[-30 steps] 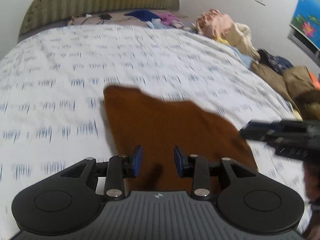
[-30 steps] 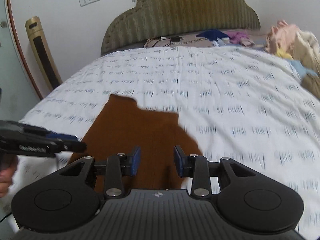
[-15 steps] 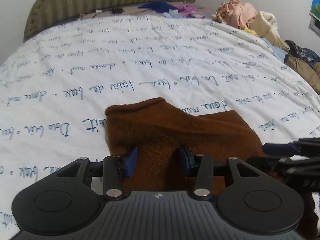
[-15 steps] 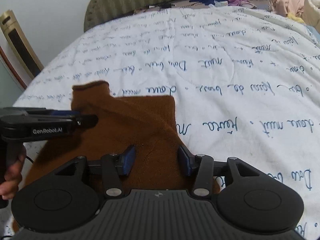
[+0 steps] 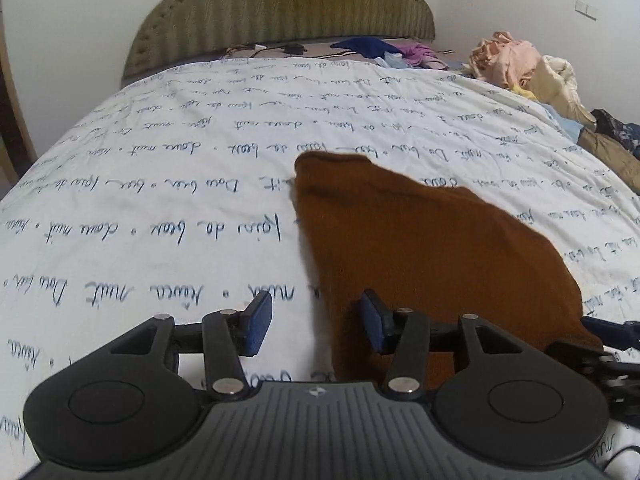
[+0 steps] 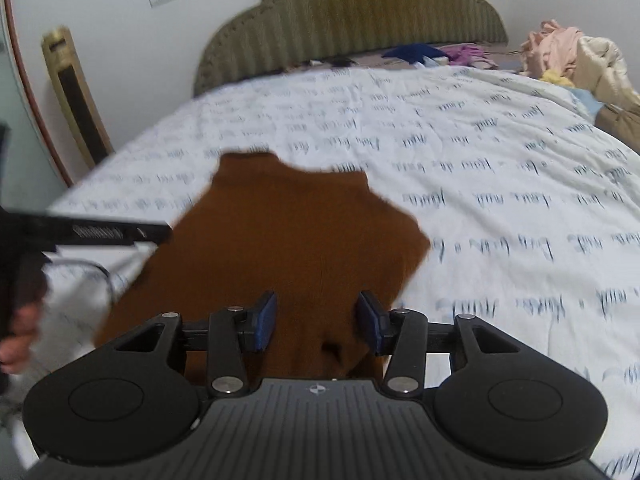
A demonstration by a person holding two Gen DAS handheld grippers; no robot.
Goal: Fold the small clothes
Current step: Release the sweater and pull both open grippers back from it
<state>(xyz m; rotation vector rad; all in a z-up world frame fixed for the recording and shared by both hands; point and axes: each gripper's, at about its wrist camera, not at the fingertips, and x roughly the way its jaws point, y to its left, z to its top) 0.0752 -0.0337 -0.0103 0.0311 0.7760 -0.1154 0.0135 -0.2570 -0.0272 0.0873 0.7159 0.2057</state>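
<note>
A small brown knit garment [image 5: 420, 248] lies flat on the white bedspread with blue script [image 5: 160, 200]; it also shows in the right wrist view [image 6: 288, 240]. My left gripper [image 5: 316, 326] is open, low over the garment's left edge, with one pad over the cloth and one over the bedspread. My right gripper [image 6: 318, 322] is open and empty above the garment's near edge. The right gripper also shows at the right edge of the left wrist view [image 5: 608, 340]. The left gripper also shows at the left of the right wrist view [image 6: 100, 232].
An olive padded headboard [image 5: 288, 4] stands at the far end. Loose clothes [image 5: 380, 48] lie by it. A heap of pink, cream and dark clothes [image 5: 532, 68] lies along the right side. A tall gold-edged stand [image 6: 76, 92] is at the left wall.
Both grippers have lifted and pulled back from the garment, and the left one has shifted left to its edge. The garment lies where it was.
</note>
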